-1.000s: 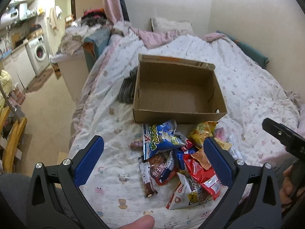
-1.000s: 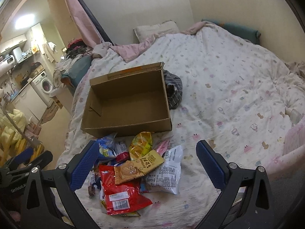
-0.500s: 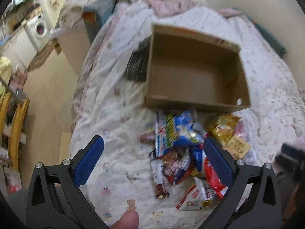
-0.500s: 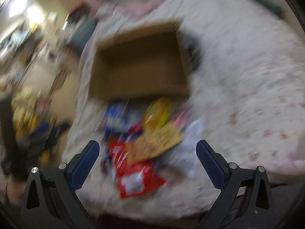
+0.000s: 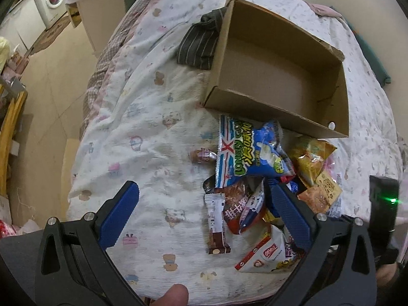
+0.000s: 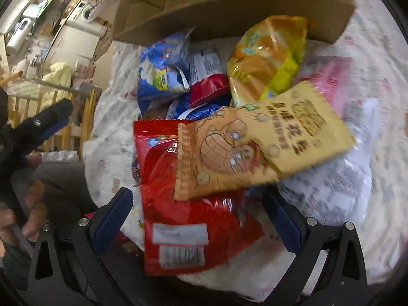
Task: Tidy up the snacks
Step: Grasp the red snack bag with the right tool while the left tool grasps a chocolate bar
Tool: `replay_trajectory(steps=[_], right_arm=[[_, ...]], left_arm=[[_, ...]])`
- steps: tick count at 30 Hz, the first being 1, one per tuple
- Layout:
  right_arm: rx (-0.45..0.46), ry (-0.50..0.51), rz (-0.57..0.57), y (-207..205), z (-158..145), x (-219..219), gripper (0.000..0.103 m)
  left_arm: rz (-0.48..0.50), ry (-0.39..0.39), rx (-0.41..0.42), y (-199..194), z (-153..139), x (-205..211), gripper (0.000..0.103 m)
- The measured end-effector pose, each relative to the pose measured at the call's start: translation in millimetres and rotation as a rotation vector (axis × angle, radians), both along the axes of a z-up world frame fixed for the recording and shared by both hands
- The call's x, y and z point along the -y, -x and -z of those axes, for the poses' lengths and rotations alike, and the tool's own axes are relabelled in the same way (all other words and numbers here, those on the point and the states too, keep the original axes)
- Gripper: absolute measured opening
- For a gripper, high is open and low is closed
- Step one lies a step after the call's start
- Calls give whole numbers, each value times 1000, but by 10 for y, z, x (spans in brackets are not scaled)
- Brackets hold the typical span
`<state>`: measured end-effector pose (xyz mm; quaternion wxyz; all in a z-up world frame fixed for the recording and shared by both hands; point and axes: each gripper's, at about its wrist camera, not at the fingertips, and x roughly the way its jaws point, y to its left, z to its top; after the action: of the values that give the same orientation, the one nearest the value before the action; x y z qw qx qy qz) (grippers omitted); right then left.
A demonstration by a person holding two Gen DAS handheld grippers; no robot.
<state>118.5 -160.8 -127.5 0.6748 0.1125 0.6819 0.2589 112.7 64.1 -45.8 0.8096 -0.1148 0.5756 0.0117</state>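
Closest in, the right gripper [image 6: 197, 219] hangs low over the heap with its jaws spread wide and nothing in them; the red packet [image 6: 183, 204] lies right between the jaws, which looks like the pick being lined up. Just ahead of those jaws a tan peanut packet [image 6: 255, 148] overlaps the red one, so a clean grab may need the red one slid out from under it. The left gripper [image 5: 204, 216] is likewise spread and empty, held higher, with bare quilt between its jaws and the snack pile [image 5: 257, 191] crowding its right jaw; a chocolate bar [image 5: 216, 224] lies nearest. A blue packet [image 5: 248, 153] and a yellow bag [image 6: 270, 56] sit farther ahead, touching the near wall of the cardboard box [image 5: 278, 119], which stands open with no snack inside, so I'd say the sorting has not begun. Everything rests on the bed [image 5: 142, 132], a soft, rumpled quilt. Left of the box lies a dark striped cloth [image 5: 199, 43]; beyond it, a washing machine [image 5: 51, 0].
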Motion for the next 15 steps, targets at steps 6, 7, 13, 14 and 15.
replay_trajectory(steps=[6,7,13,14,15], right_arm=[[20,-50,-8,-39,-38,62,70],[29,-54,-11,-22,-120,70,70],[95,-149,1,39,-501,110,66],[108,-172,7,50,-579,139,66],[123,-187,11,58,-634,150,66]], left_arm=[[-6,-7,-26,3,88,-19,103],[-6,-6,-50,2,151,-20,103],[-9,67,-156,-10,447,12,100],[-10,68,-167,-14,488,26,95],[-12,70,-175,-17,513,31,93]])
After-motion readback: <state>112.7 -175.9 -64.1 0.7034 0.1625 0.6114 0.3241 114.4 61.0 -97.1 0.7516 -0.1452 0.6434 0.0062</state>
